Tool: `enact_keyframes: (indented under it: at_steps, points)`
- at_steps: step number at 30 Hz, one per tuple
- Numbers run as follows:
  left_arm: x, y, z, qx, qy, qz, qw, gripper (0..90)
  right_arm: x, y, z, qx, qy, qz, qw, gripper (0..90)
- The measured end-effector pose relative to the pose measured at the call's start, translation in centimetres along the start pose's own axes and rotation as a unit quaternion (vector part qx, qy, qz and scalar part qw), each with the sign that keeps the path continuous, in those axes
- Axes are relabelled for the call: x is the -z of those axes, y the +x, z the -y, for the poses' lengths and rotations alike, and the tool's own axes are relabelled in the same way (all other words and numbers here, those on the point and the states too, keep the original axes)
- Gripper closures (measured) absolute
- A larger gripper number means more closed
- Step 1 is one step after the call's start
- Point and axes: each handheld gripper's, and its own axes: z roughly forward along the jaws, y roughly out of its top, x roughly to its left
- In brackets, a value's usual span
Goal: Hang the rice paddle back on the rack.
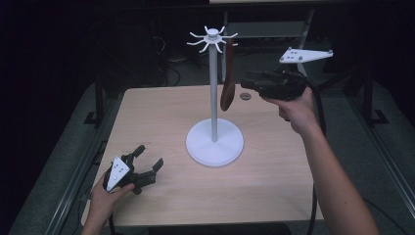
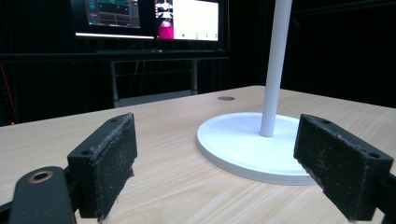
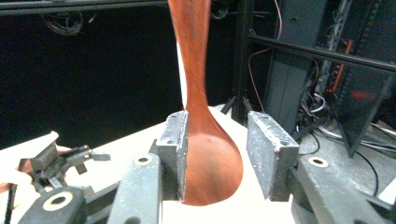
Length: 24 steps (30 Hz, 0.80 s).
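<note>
Right gripper view: wooden spoon (image 3: 205, 140) hanging bowl-down from stand (image 1: 214, 88) hook, bowl between right gripper (image 3: 219, 154) jaws, part open, one pad touching, other clear, so not clamped. Judged light, rigid, smooth and slippery; free to swing. Best gripped flat across bowl or neck. Left gripper (image 1: 147, 169) wide open, empty, resting on table (image 1: 274, 186).

Light wooden table (image 1: 274, 196): white stand's round base (image 1: 214, 143) mid-table; left hand-held gripper (image 1: 147, 165) resting near front-left corner.
</note>
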Motion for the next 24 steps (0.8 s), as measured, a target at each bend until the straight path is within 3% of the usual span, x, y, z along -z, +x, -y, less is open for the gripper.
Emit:
enact_keyframes:
  at_steps: [9, 16, 24]
  points:
    - [-0.1, -0.1, 0.0, 0.004, -0.004, 0.0, 1.0, 12.9, 1.2, -0.4, 2.1, -0.006, 0.02, 0.027, 0.9994, 50.1]
    - [0.1, 0.1, 0.0, -0.005, 0.004, 0.0, 1.0, 12.9, 2.2, -0.6, 4.8, -0.011, 0.045, 0.041, 0.9981, 42.6]
    - [0.0, 0.0, 0.0, -0.002, 0.003, 0.0, 1.0, 12.9, 3.0, -0.8, 8.0, -0.019, 0.066, 0.054, 0.9962, 36.9]
